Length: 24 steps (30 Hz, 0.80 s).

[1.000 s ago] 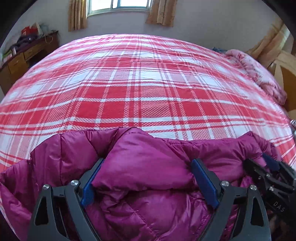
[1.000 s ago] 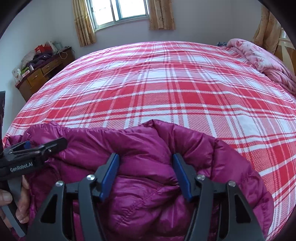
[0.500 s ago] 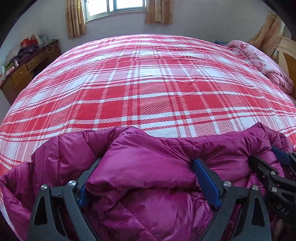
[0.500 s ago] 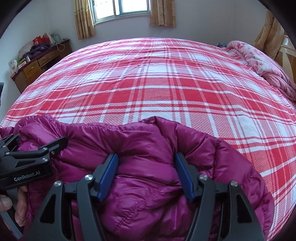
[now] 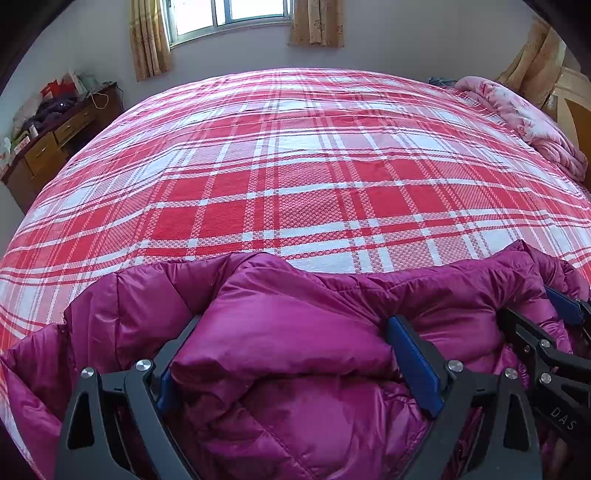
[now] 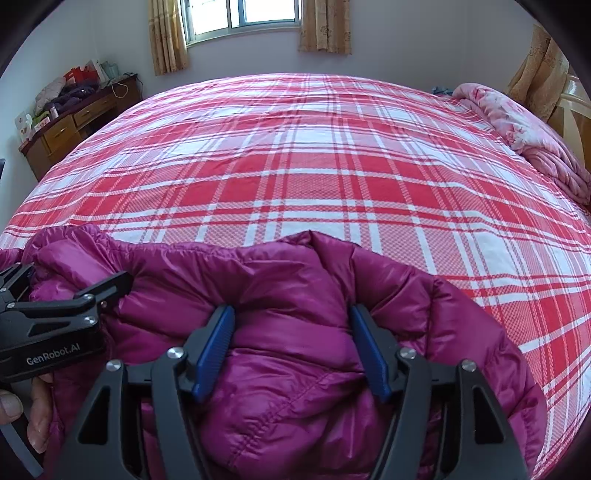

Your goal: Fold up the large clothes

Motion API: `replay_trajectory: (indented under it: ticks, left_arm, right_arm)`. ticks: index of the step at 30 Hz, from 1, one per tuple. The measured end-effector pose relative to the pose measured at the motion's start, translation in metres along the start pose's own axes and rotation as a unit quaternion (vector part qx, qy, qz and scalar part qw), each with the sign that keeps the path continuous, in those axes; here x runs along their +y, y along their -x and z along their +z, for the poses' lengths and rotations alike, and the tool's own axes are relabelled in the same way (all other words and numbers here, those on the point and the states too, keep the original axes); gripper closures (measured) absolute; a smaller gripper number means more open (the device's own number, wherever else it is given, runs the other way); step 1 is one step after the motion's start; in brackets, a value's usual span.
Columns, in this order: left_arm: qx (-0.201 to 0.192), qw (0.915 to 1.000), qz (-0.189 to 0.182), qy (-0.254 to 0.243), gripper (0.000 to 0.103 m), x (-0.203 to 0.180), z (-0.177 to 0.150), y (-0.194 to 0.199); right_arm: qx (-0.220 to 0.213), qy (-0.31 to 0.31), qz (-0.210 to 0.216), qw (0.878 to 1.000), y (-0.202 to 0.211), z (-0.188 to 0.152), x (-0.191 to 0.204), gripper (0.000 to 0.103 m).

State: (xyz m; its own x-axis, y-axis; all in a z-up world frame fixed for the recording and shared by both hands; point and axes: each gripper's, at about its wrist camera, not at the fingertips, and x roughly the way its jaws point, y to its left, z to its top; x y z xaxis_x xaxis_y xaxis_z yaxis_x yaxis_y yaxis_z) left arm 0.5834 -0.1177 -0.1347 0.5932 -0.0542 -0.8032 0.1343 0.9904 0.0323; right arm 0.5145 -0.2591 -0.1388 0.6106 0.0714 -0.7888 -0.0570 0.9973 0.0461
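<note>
view tilted up – window fuller | both grippers pinch magenta jacket (image 5: 295, 332) | plaid bed (image 5: 295, 184)

I see both views bright and sharp, lit by daylight from the window (image 5: 229, 16) at the far wall, which is blown out to white. Soft sheen lies on the purple jacket (image 5: 295, 332), shadows are faint, and the fisheye bends the bed (image 6: 295, 177) and blackens the corners
</note>
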Motion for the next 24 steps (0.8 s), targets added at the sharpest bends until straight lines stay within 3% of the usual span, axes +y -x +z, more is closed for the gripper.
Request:
replay_trajectory:
  ticks: [24]
  left_arm:
    - [-0.001, 0.9999, 0.009, -0.005, 0.007, -0.0035, -0.0007, -0.0005]
  right_arm:
    - [0.007, 0.011, -0.018, 1.000, -0.0007, -0.0003, 0.0037, 0.034]
